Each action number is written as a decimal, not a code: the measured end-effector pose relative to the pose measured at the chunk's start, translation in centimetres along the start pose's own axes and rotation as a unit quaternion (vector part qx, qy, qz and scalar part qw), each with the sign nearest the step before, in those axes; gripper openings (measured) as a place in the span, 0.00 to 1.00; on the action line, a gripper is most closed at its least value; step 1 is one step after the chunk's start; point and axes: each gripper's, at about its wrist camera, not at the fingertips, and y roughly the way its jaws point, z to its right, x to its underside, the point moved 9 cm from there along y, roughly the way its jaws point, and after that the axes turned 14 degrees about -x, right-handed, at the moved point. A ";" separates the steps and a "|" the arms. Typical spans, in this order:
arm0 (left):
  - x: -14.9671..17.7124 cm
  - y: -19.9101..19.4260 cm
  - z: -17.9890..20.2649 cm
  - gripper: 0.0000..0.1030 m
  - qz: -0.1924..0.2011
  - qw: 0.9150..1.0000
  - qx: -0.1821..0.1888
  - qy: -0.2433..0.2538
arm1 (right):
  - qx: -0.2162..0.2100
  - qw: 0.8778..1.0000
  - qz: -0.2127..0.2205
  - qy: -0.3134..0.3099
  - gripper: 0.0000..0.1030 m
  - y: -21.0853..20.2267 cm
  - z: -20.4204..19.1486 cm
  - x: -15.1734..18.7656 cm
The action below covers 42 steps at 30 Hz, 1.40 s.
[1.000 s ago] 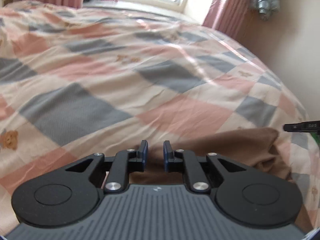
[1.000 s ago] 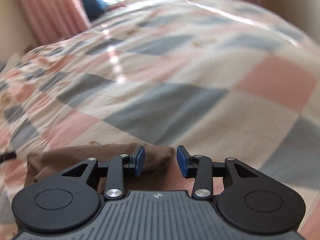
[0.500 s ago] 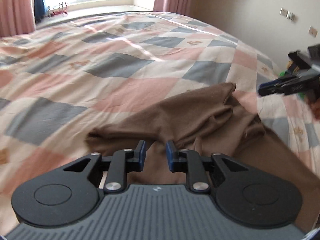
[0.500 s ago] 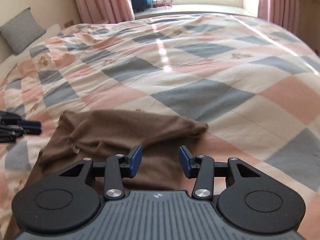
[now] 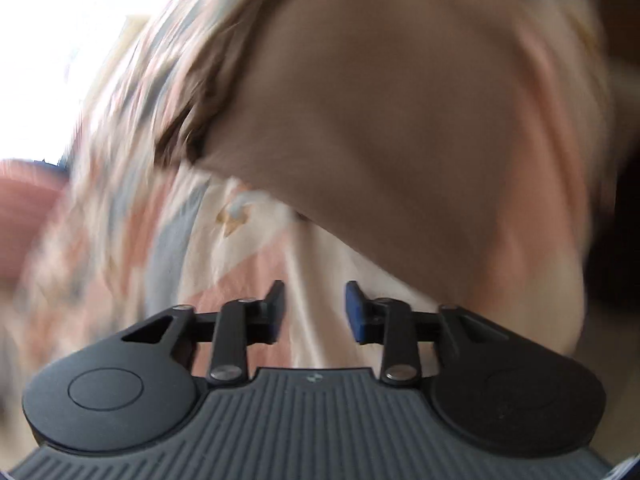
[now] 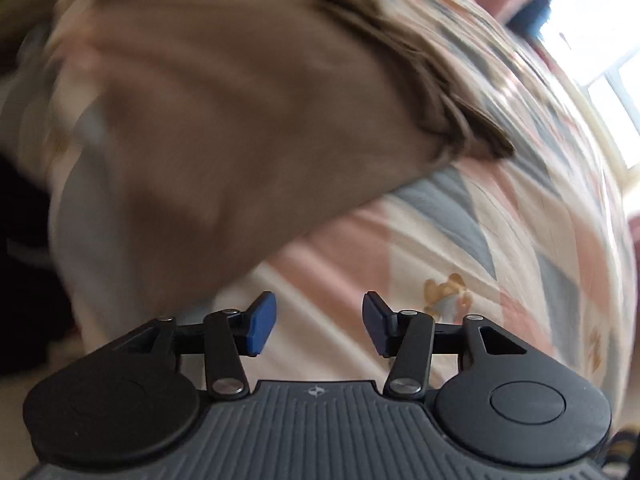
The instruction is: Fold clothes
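Observation:
A brown garment (image 5: 400, 112) lies spread on the checked bedspread (image 5: 248, 264), filling the upper right of the blurred left wrist view. In the right wrist view the same brown garment (image 6: 224, 120) fills the upper left, its rumpled edge toward the window. My left gripper (image 5: 314, 308) is open over bare bedspread just short of the garment's near edge, with nothing between its fingers. My right gripper (image 6: 318, 326) is also open and empty, over bedspread (image 6: 440, 240) beside the garment's edge.
A bright window (image 6: 600, 40) and pink curtain (image 5: 24, 216) lie beyond the bed. Dark space past the bed's edge shows at the far right of the left view and far left of the right view. A bear print (image 6: 446, 294) marks the bedspread.
Both views have swung sharply and tilted, now blurred and looking down close at the garment. Both grippers have widened and sit at opposite sides of the brown garment.

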 end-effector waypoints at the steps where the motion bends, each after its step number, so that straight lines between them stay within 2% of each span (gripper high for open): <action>1: 0.4 -0.7 1.2 0.31 0.025 0.998 -0.016 0.051 | 0.006 0.999 -0.005 -0.033 0.49 0.2 -1.1 0.8; 3: 1.1 -1.7 2.9 0.31 0.080 0.987 -0.042 0.130 | 0.020 0.996 -0.005 -0.087 0.49 0.6 -2.7 1.8; 5: 1.5 -1.8 4.1 0.31 0.125 0.973 -0.064 0.180 | 0.037 0.990 0.000 -0.140 0.49 1.0 -3.5 1.9; 7: 1.5 -1.5 4.6 0.33 0.168 0.957 -0.092 0.218 | 0.054 0.978 0.011 -0.201 0.49 1.5 -4.5 1.8; 11: 1.3 -0.1 4.8 0.35 0.224 0.931 -0.133 0.256 | 0.089 0.944 0.028 -0.317 0.50 2.5 -6.2 1.7; 14: 1.4 0.3 5.1 0.35 0.258 0.913 -0.148 0.280 | 0.103 0.926 0.037 -0.362 0.58 2.8 -6.5 1.5; 18: 1.8 0.3 5.5 0.35 0.295 0.894 -0.146 0.304 | 0.095 0.908 0.042 -0.405 0.59 3.0 -6.3 0.7; 20: 1.9 0.4 5.8 0.34 0.311 0.886 -0.141 0.315 | 0.086 0.896 0.044 -0.434 0.53 3.3 -6.5 0.5; 22: 1.9 0.2 6.4 0.22 0.314 0.886 -0.126 0.319 | 0.058 0.893 0.035 -0.445 0.32 3.6 -6.9 0.5; 23: 1.9 0.1 6.3 0.13 0.307 0.891 -0.112 0.315 | 0.038 0.898 0.027 -0.437 0.17 3.7 -7.1 0.3; 24: 1.8 -0.1 6.2 0.05 0.301 0.896 -0.098 0.311 | 0.023 0.905 0.022 -0.425 0.13 3.6 -7.1 0.2; 25: 1.7 -0.3 5.9 0.05 0.293 0.903 -0.083 0.302 | 0.007 0.912 0.018 -0.411 0.10 3.5 -7.0 -0.1; 27: 0.7 -1.0 4.2 0.05 0.270 0.926 -0.053 0.260 | -0.033 0.935 0.023 -0.352 0.07 2.5 -6.1 -1.3; 29: -0.2 -1.8 2.6 0.05 0.246 0.944 -0.023 0.217 | -0.093 0.963 0.039 -0.249 0.07 0.9 -3.9 -2.9; 30: -0.7 -2.2 1.8 0.05 0.234 0.952 -0.008 0.195 | -0.126 0.972 0.048 -0.192 0.06 0.1 -2.7 -3.6; 31: -1.3 -2.4 0.7 0.05 0.219 0.961 0.009 0.168 | -0.159 0.976 0.056 -0.136 0.06 -0.8 -1.3 -4.4; 33: -2.9 -2.1 -2.6 0.05 0.172 0.980 0.055 0.080 | -0.216 0.973 0.072 -0.033 0.06 -2.4 1.8 -5.6; 34: -3.4 -1.5 -4.5 0.05 0.147 0.986 0.072 0.030 | -0.223 0.971 0.090 0.009 0.06 -3.2 3.6 -6.1; 35: -3.8 -0.5 -6.6 0.05 0.125 0.988 0.084 -0.024 | -0.236 0.965 0.103 0.051 0.06 -3.7 5.4 -6.7; 36: -4.2 0.4 -8.7 0.05 0.103 0.987 0.096 -0.078 | -0.243 0.959 0.118 0.090 0.06 -4.0 7.5 -7.3; 37: -4.6 1.4 -10.7 0.05 0.082 0.982 0.108 -0.131 | -0.249 0.951 0.133 0.128 0.06 -4.4 9.5 -7.9; 39: -5.1 4.4 -14.7 0.05 0.058 0.967 0.121 -0.219 | -0.254 0.934 0.155 0.198 0.06 -4.6 13.7 -8.8; 42: -5.8 10.2 -19.8 0.04 0.040 0.939 0.133 -0.314 | -0.238 0.914 0.179 0.276 0.06 -3.6 20.5 -9.9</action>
